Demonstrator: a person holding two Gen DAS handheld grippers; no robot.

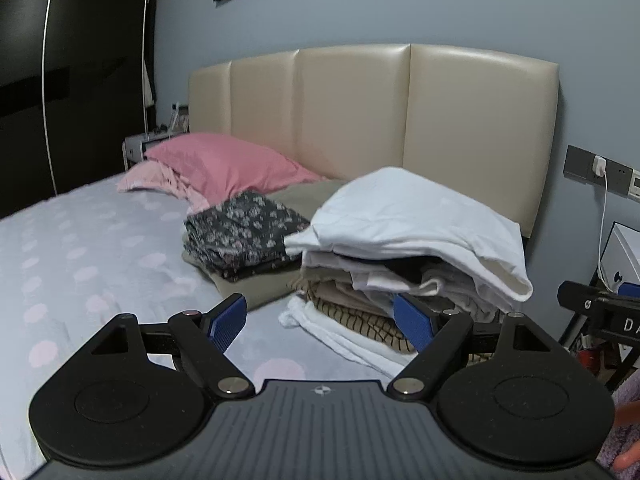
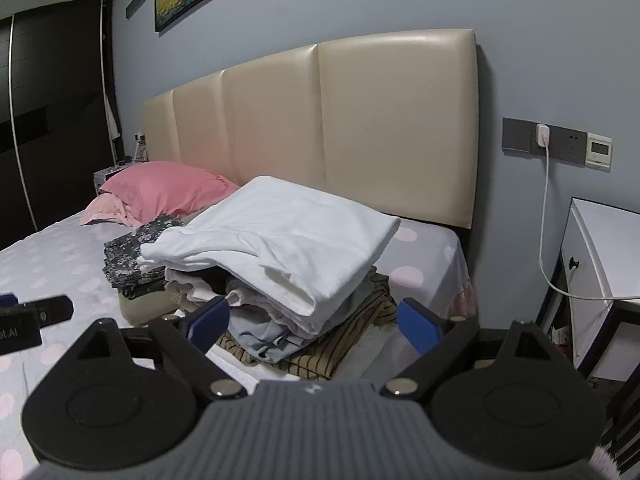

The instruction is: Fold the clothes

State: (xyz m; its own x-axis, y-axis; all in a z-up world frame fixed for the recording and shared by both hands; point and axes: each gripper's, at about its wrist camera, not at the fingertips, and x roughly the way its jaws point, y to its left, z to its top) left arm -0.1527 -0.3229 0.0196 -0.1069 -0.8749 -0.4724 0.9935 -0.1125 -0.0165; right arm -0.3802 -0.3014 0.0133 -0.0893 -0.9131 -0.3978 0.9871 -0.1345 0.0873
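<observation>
A pile of folded clothes (image 1: 384, 292) sits on the bed near the headboard, topped by a folded white garment (image 1: 412, 220); the garment also shows in the right wrist view (image 2: 280, 240). A striped piece (image 2: 344, 340) lies low in the pile. A dark floral garment (image 1: 244, 232) lies folded on an olive one (image 1: 256, 292) to the left. My left gripper (image 1: 320, 324) is open and empty, just in front of the pile. My right gripper (image 2: 314, 322) is open and empty, its fingers to either side of the pile's near edge.
The bed (image 1: 80, 248) has a grey sheet with pink dots. Pink pillows (image 1: 224, 164) lie by the beige headboard (image 1: 360, 112). A white nightstand (image 2: 600, 276) and a charger cable (image 2: 544, 220) are to the right. A dark wardrobe (image 1: 60, 80) stands at the left.
</observation>
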